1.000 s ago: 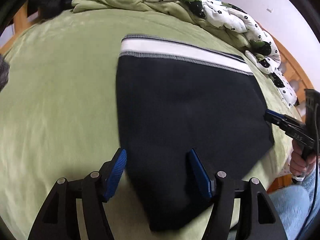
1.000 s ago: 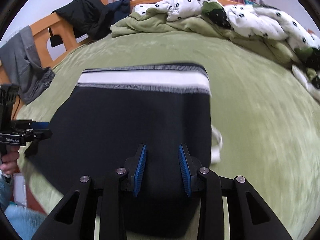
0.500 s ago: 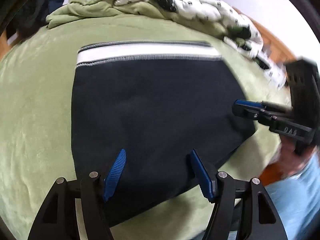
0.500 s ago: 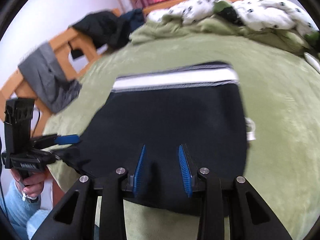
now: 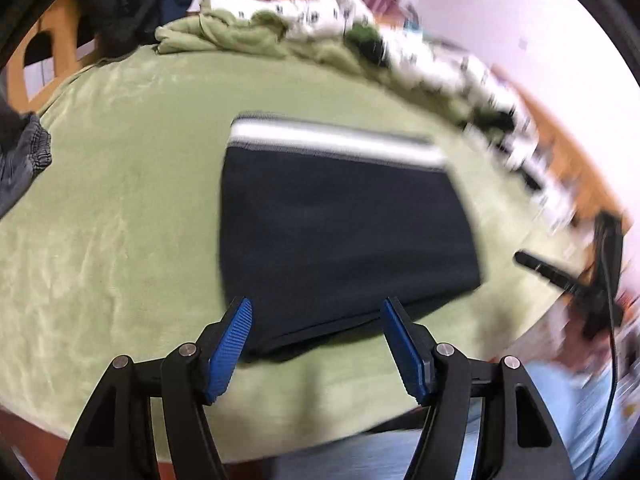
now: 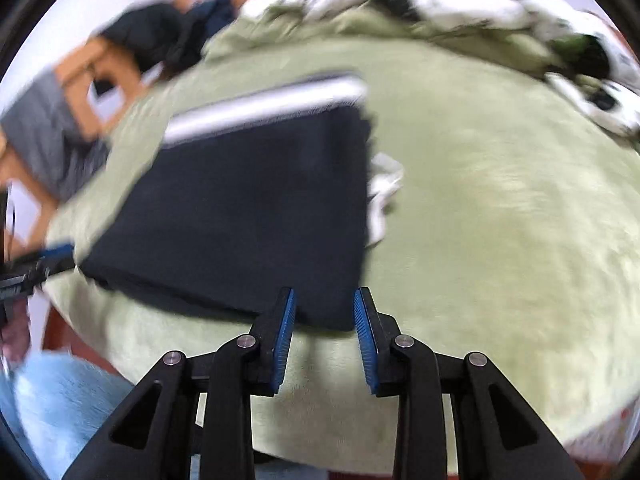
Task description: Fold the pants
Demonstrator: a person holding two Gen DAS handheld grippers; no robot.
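Observation:
The dark folded pants [image 5: 344, 232] lie flat on the green bed sheet [image 5: 120, 208], with the white waistband [image 5: 336, 140] at the far end. My left gripper [image 5: 316, 308] hovers open over their near edge and holds nothing. In the right wrist view the pants [image 6: 248, 216] lie ahead and to the left, with a white drawstring [image 6: 380, 192] poking out on their right side. My right gripper [image 6: 325, 296] hangs above their near right corner, its jaws narrow and closing on nothing. Each gripper shows in the other's view: the right gripper [image 5: 532, 262] and the left gripper [image 6: 56, 254], both off the cloth.
A rumpled flower-print quilt [image 5: 400, 52] and a green blanket [image 5: 224, 36] are piled along the far side. Dark clothes [image 5: 120, 12] and a grey garment [image 5: 20, 160] hang on the wooden bed frame [image 5: 44, 52]. The person's blue jeans [image 6: 60, 400] are at the near bed edge.
Both grippers have pulled back and risen away from the pants, which now look smaller and farther off. The pants stay flat on the bed. Both views are blurred by motion.

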